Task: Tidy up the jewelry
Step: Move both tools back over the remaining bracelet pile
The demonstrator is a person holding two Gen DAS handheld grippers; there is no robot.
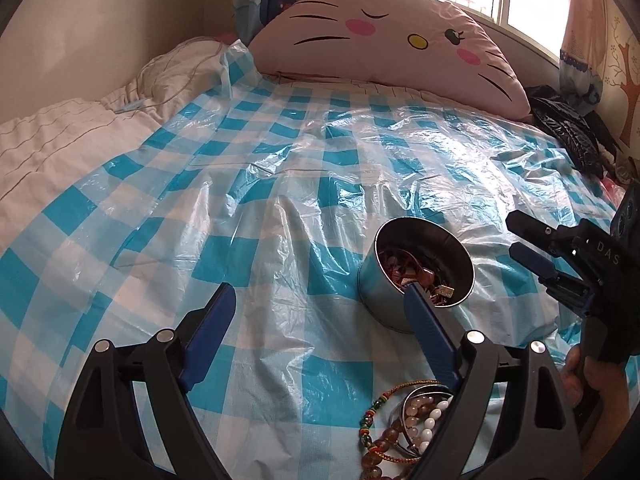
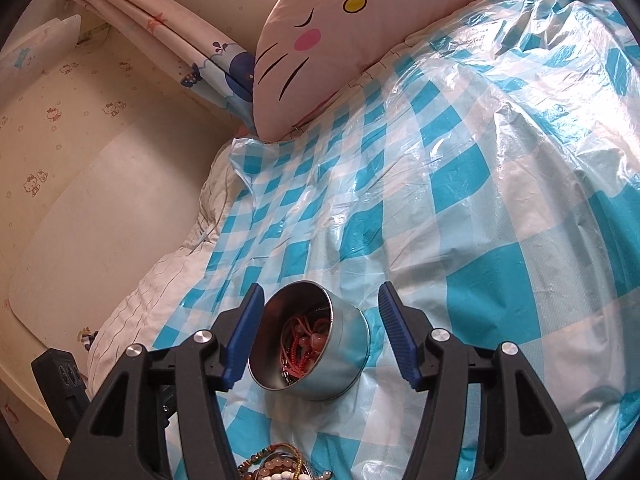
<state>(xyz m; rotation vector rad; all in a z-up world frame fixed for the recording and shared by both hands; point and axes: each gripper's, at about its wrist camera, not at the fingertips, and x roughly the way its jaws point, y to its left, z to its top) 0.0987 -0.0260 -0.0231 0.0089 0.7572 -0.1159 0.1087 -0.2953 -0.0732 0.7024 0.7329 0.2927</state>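
Note:
A round metal tin (image 1: 378,286) (image 2: 346,350) lies tilted on a blue-checked plastic sheet (image 1: 248,208), with red and brown jewelry inside. In the left wrist view my left gripper (image 1: 320,292) stands wide open just left of the tin, its right finger crossing the tin's near rim. My right gripper (image 1: 517,233) (image 2: 321,292) is open with the tin between its fingers; the right finger stands clear of the tin wall. Nearer the camera lies a heap of bead bracelets (image 1: 416,420) (image 2: 280,466) around a second metal rim.
A large pink cat-face pillow (image 1: 384,36) (image 2: 340,40) leans at the head of the bed. White quilt (image 1: 60,140) is bunched along the left side by the wall. A black bag (image 1: 568,132) lies at the far right. A hand (image 1: 576,376) holds the right gripper's handle.

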